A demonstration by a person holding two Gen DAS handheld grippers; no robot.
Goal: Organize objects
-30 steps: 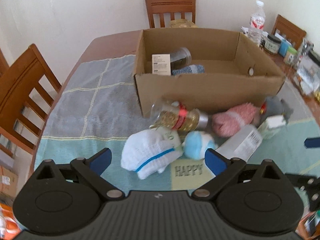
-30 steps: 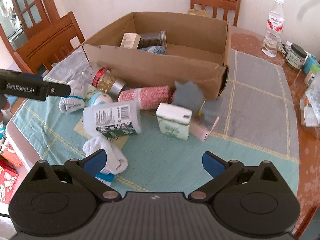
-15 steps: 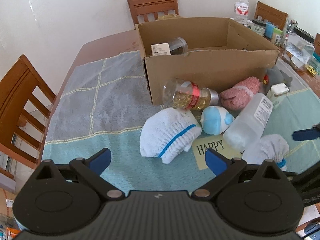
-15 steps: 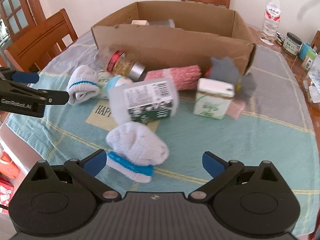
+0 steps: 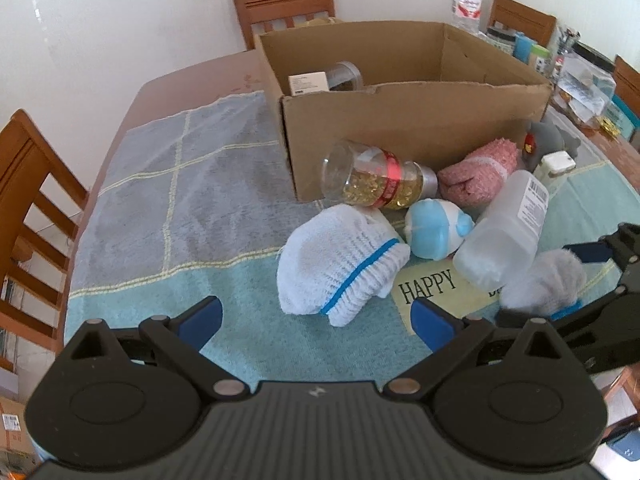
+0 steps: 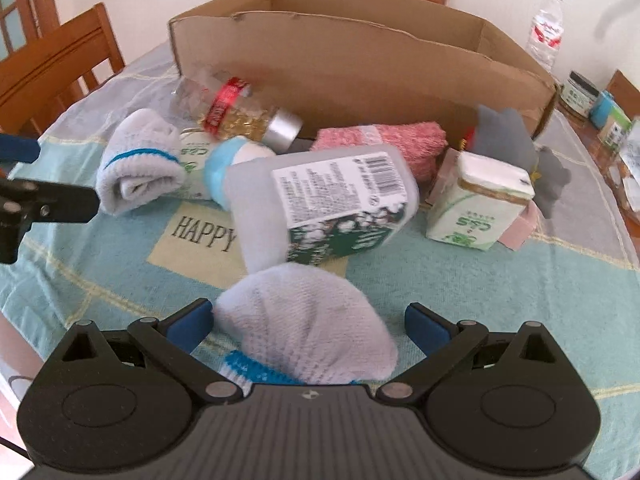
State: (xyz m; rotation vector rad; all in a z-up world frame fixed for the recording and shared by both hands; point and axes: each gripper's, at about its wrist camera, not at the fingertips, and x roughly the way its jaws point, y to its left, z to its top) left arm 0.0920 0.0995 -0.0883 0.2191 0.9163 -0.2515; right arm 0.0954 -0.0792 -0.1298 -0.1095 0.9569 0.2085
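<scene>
A cardboard box [image 5: 400,120] stands on the table with a jar and a small carton inside. In front of it lie a capsule jar [image 5: 376,180], a pink roll [image 5: 476,172], a blue-white ball [image 5: 434,228], a plastic bottle [image 5: 504,236] and a white sock bundle with a blue stripe [image 5: 340,264]. My left gripper [image 5: 316,318] is open just short of that bundle. My right gripper [image 6: 308,322] is open with a second white sock bundle [image 6: 308,332] between its fingers; the fingers stand apart from it.
A green-white tissue pack [image 6: 480,204], a grey felt piece [image 6: 508,132] and a pink box sit at the right. Wooden chairs [image 5: 28,208] ring the table. A water bottle [image 5: 466,0], jars and packets crowd the far right edge. A "HAPPY" card [image 6: 204,236] lies on the cloth.
Both grippers moved forward and lower toward the pile. The right gripper closed in around the near sock bundle, which now sits between its open fingers.
</scene>
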